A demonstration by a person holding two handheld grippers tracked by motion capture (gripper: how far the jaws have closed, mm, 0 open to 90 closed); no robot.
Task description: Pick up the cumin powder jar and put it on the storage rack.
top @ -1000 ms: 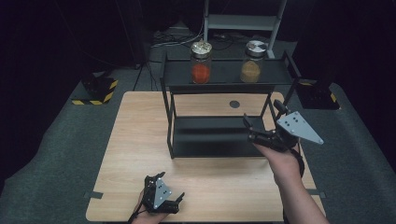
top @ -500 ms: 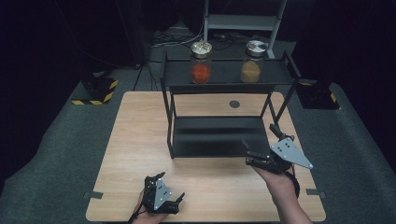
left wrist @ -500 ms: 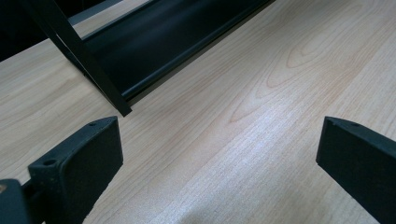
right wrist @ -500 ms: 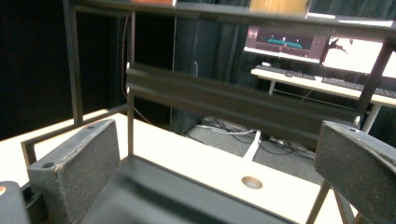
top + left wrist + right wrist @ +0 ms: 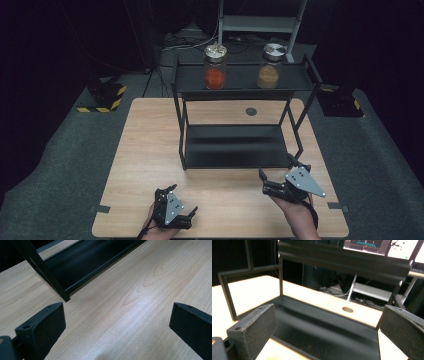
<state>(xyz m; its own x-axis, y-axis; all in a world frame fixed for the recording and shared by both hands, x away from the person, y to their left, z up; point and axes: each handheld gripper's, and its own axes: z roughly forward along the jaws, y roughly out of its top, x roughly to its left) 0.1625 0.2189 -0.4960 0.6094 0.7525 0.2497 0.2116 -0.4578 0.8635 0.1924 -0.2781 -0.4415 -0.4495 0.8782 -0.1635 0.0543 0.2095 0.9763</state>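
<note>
The black two-tier shelf rack (image 5: pixel 235 145) is standing on the far half of the wooden table (image 5: pixel 145 165), and the two glass jars, one with red contents (image 5: pixel 215 67) and one with tan contents (image 5: pixel 269 65), are sitting side by side on its top tier, red to the left and tan to the right. The lower tier (image 5: pixel 324 330) is lying bare. Judging from that, the shelving work looks finished or nearly so, with nothing left loose on the tabletop. The right gripper (image 5: pixel 280 175) is hovering just near of the rack's near right corner, pointing at the lower tier, its jaws spread wide and carrying nothing. The left gripper (image 5: pixel 180 202) is resting low at the near edge of the table, well apart from the rack, its jaws likewise released and empty above bare wood. Both jars are standing upright with lids on, untouched by either gripper.
</note>
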